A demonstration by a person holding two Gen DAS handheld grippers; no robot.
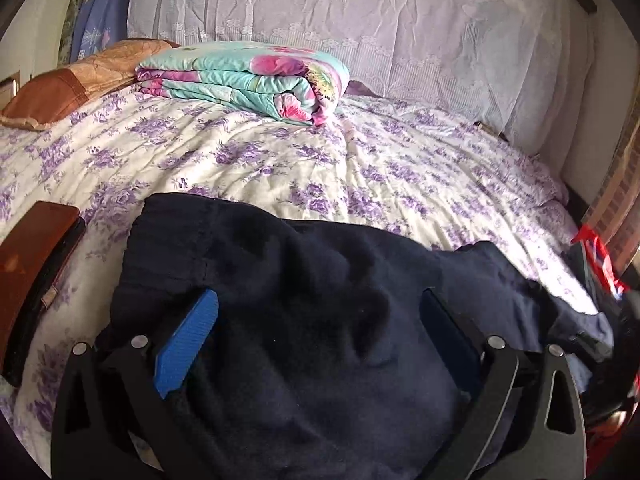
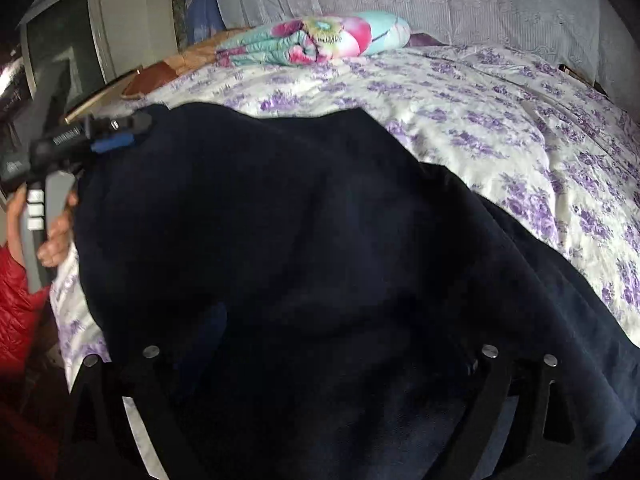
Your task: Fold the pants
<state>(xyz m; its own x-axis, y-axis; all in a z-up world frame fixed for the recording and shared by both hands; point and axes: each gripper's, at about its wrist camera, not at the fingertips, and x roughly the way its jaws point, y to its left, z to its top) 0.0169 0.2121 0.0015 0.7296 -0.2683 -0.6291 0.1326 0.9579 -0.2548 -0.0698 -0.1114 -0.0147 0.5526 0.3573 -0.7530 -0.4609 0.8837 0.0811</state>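
Note:
Dark navy pants (image 1: 320,280) lie bunched on the near part of a bed with a purple-flowered sheet (image 1: 280,160). My left gripper (image 1: 320,316) stands open over them, its blue pad (image 1: 188,340) bare and the fabric bulging between the wide-spread fingers. The right wrist view shows the same pants (image 2: 280,220) filling most of the picture, with the left gripper (image 2: 120,136) at their far left edge. My right gripper (image 2: 344,344) also stands open low over the pants, its dark fingers hard to tell from the cloth.
A folded floral quilt (image 1: 248,80) and a brown pillow (image 1: 68,88) lie at the far side of the bed. A brown flat case (image 1: 36,256) sits at the left edge. A person's hand (image 2: 56,236) and red sleeve (image 2: 20,304) hold the left gripper.

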